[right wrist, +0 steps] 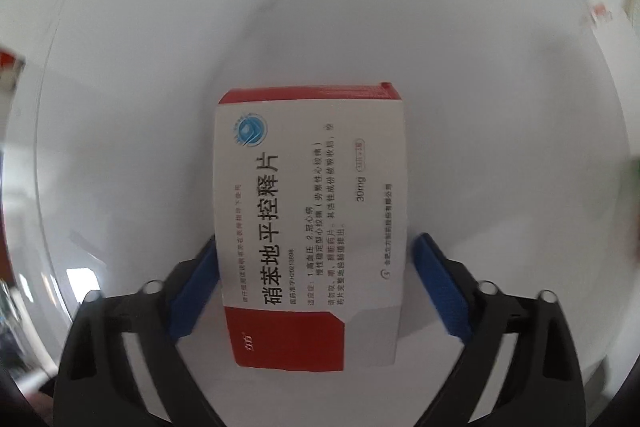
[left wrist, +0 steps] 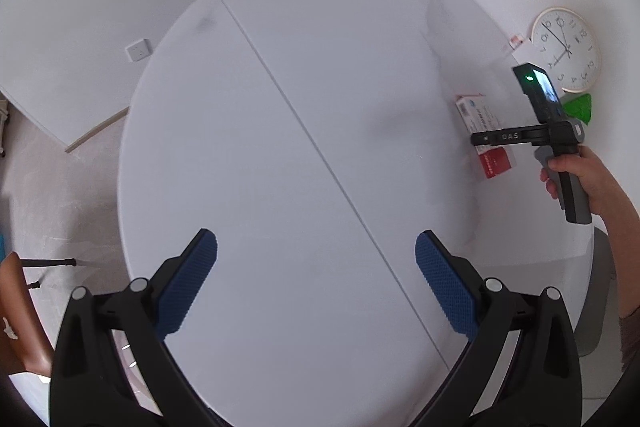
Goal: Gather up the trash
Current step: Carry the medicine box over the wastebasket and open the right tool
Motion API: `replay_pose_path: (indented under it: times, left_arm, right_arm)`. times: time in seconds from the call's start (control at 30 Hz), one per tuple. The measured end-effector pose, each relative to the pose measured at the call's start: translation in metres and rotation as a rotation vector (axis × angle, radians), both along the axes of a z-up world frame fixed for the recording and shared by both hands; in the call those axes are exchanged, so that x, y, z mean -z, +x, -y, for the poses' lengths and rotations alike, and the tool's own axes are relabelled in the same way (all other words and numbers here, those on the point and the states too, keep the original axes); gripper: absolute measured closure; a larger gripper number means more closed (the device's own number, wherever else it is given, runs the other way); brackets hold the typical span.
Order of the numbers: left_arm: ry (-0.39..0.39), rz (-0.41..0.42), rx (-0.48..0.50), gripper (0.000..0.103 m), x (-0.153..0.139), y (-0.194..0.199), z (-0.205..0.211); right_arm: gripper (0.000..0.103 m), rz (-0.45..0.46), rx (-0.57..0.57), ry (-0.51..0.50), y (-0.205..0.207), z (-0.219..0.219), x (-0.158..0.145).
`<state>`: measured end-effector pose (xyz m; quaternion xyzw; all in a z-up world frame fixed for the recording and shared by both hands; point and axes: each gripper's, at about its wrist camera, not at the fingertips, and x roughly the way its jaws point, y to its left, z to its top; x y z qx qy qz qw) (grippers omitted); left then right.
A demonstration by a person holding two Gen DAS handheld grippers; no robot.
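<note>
Two blue-padded fingers [right wrist: 442,291] of the right gripper [right wrist: 316,287] stand apart on either side of the medicine box [right wrist: 312,223], which lies flat on the white desk [right wrist: 500,107]. The left pad looks to be touching or just beside the box's long side; the right pad sits just clear of the other side. Nothing is clamped yet, as far as the right wrist view shows.

The box is a thin cardboard carton, red and white with printed text, and it is probably light, whether empty or holding a blister strip. Card of this kind is stiff along its edges but gives way across its broad faces, so a hard squeeze may crush it. Its printed surface looks smooth and may slip against the desk before the pads bite. The long side walls, near the middle of its length, seem the best place to take hold, and the fingers already straddle them.

The left gripper [left wrist: 316,279] hangs above the desk's near part with its fingers wide apart and nothing between them. From there the box [left wrist: 486,135] shows near the desk's right edge, under the right gripper [left wrist: 486,137] held by the person's hand [left wrist: 580,175]. A wall clock [left wrist: 566,49] and something green [left wrist: 578,107] lie beyond that edge.

No bin or bag for the trash is visible in either view.
</note>
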<state>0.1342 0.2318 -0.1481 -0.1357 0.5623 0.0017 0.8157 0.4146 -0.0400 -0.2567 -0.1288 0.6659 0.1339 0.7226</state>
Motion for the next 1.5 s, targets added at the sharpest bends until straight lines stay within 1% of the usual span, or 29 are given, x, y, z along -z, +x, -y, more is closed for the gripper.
replay_pose_path:
  times: [0.13,0.2,0.27,0.33,0.4,0.43,0.47,0.5,0.53,0.57,0.6,0.63,0.7,0.77,0.87,0.9,0.97,1.0,1.03,1.07,1.1,1.13,1.2,1.23,1.27,1.33,1.37,1.43,1.5]
  left_arm:
    - [-0.024,0.002,-0.046,0.008,0.001,-0.02,-0.025]
    - [-0.027,0.012,-0.067,0.008,-0.003,-0.032,-0.04]
    - [-0.012,0.026,-0.08,0.008,-0.007,-0.047,-0.054]
    - [0.017,0.028,-0.1,0.008,-0.01,-0.068,-0.076]
    - [0.041,0.022,-0.122,0.008,-0.012,-0.092,-0.098]
    - [0.058,0.013,-0.136,0.008,-0.011,-0.111,-0.114]
    - [0.074,0.006,-0.149,0.008,-0.011,-0.124,-0.127]
    - [0.102,-0.006,-0.169,0.008,-0.011,-0.145,-0.145]
    - [0.124,-0.017,-0.183,0.008,-0.011,-0.159,-0.158]
    - [0.145,-0.026,-0.195,0.008,-0.011,-0.173,-0.17]
    - [0.166,-0.037,-0.206,0.008,-0.01,-0.189,-0.183]
    - [0.19,-0.05,-0.22,0.008,-0.009,-0.208,-0.199]
    - [0.219,-0.073,-0.241,0.008,-0.005,-0.237,-0.223]
    - [0.233,-0.094,-0.269,0.008,0.001,-0.265,-0.246]
    - [0.245,-0.118,-0.297,0.008,0.014,-0.295,-0.27]
    - [0.247,-0.124,-0.3,0.008,0.019,-0.305,-0.277]
    - [0.245,-0.128,-0.298,0.008,0.023,-0.321,-0.285]
    - [0.243,-0.129,-0.293,0.008,0.025,-0.325,-0.287]
    - [0.242,-0.126,-0.282,0.008,0.028,-0.33,-0.287]
    - [0.241,-0.122,-0.272,0.008,0.029,-0.331,-0.285]
    - [0.243,-0.121,-0.264,0.008,0.031,-0.33,-0.279]
    - [0.241,-0.113,-0.246,0.008,0.031,-0.331,-0.277]
    - [0.233,-0.098,-0.224,0.008,0.029,-0.332,-0.265]
    - [0.224,-0.087,-0.208,0.008,0.027,-0.332,-0.26]
    - [0.216,-0.08,-0.194,0.008,0.023,-0.332,-0.254]
    - [0.201,-0.067,-0.158,0.008,0.017,-0.328,-0.241]
    - [0.197,-0.058,-0.144,0.008,0.014,-0.325,-0.235]
    - [0.19,-0.033,-0.111,0.008,0.005,-0.32,-0.22]
    - [0.187,-0.008,-0.081,0.008,-0.004,-0.314,-0.206]
  right_arm:
    - [0.022,0.013,0.069,0.06,-0.008,-0.002,-0.014]
    - [0.022,0.062,0.054,0.109,-0.032,-0.02,-0.042]
    - [0.022,0.115,0.004,0.127,-0.063,-0.048,-0.073]
    - [0.022,0.158,-0.077,0.192,-0.115,-0.094,-0.105]
    - [0.022,0.169,-0.139,0.259,-0.15,-0.129,-0.124]
    - [0.021,0.17,-0.169,0.3,-0.175,-0.15,-0.131]
    - [0.022,0.163,-0.2,0.356,-0.203,-0.178,-0.137]
    - [0.021,0.148,-0.219,0.401,-0.22,-0.202,-0.139]
    - [0.021,0.129,-0.243,0.444,-0.244,-0.226,-0.137]
    - [0.021,0.113,-0.26,0.467,-0.244,-0.25,-0.131]
    - [0.021,0.096,-0.279,0.485,-0.261,-0.277,-0.131]
    - [0.021,0.064,-0.302,0.504,-0.293,-0.299,-0.12]
    - [0.021,0.006,-0.328,0.517,-0.31,-0.344,-0.103]
    - [0.021,-0.023,-0.385,0.484,-0.354,-0.383,-0.078]
    - [0.021,-0.034,-0.459,0.37,-0.396,-0.443,-0.032]
    - [0.021,-0.048,-0.469,0.34,-0.414,-0.464,-0.022]
    - [0.021,-0.051,-0.477,0.297,-0.428,-0.472,-0.003]
    - [0.014,-0.038,-0.477,0.272,-0.431,-0.479,0.01]
    - [0.004,-0.031,-0.477,0.239,-0.434,-0.485,0.019]
    - [0.003,-0.025,-0.471,0.219,-0.449,-0.482,0.021]
    - [0.003,-0.022,-0.462,0.204,-0.447,-0.466,0.017]
    - [0.003,-0.012,-0.451,0.217,-0.455,-0.434,0.016]
    - [0.003,0.022,-0.421,0.266,-0.451,-0.433,-0.001]
    - [0.003,0.043,-0.394,0.288,-0.46,-0.421,-0.015]
    - [0.003,0.06,-0.373,0.298,-0.463,-0.412,-0.018]
    - [0.003,0.101,-0.318,0.315,-0.463,-0.38,-0.045]
    - [0.003,0.117,-0.296,0.324,-0.464,-0.373,-0.05]
    - [0.003,0.163,-0.245,0.331,-0.462,-0.35,-0.073]
    - [0.003,0.198,-0.205,0.334,-0.461,-0.327,-0.086]
